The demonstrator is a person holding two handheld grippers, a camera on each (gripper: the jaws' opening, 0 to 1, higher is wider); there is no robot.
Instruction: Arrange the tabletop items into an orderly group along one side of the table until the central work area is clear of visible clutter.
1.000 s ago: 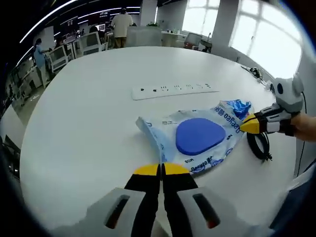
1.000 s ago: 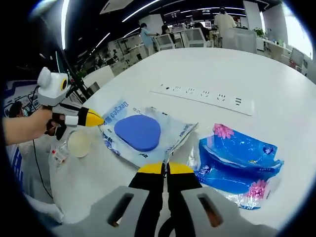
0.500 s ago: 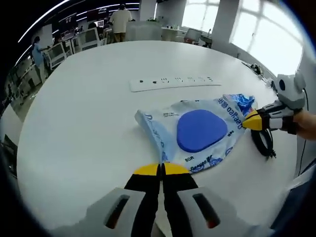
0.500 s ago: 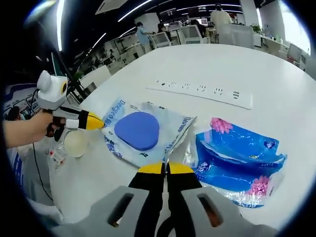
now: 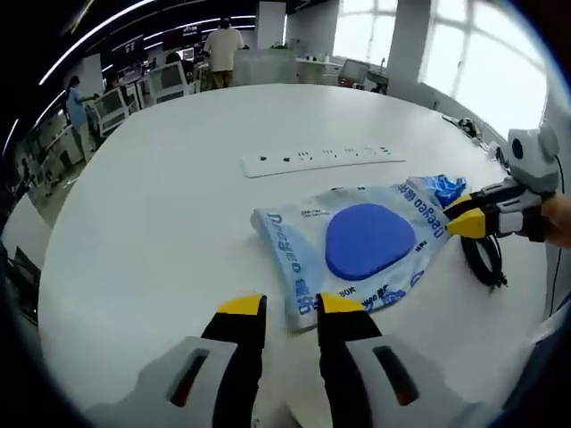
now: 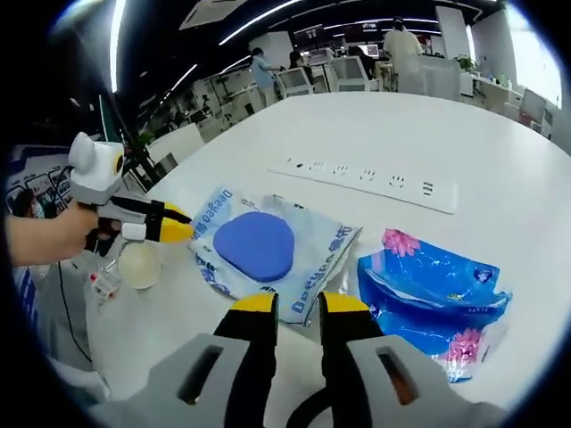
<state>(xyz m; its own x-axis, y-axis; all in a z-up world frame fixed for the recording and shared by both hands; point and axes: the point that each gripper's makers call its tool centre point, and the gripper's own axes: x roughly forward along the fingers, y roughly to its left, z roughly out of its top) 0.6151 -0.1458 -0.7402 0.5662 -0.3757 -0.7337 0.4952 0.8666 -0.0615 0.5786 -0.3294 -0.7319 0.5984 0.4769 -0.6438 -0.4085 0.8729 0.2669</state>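
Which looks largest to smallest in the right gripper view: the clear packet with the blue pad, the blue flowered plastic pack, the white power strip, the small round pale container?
1. Clear packet with the blue pad
2. Blue flowered plastic pack, close behind it
3. White power strip, long but thin, and farther away, so unsure
4. Small round pale container

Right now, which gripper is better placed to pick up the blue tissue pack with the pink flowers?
Probably the right gripper. Its open jaws sit just beside the tissue pack. From the left gripper, that pack lies beyond the clear bag with the blue pad.
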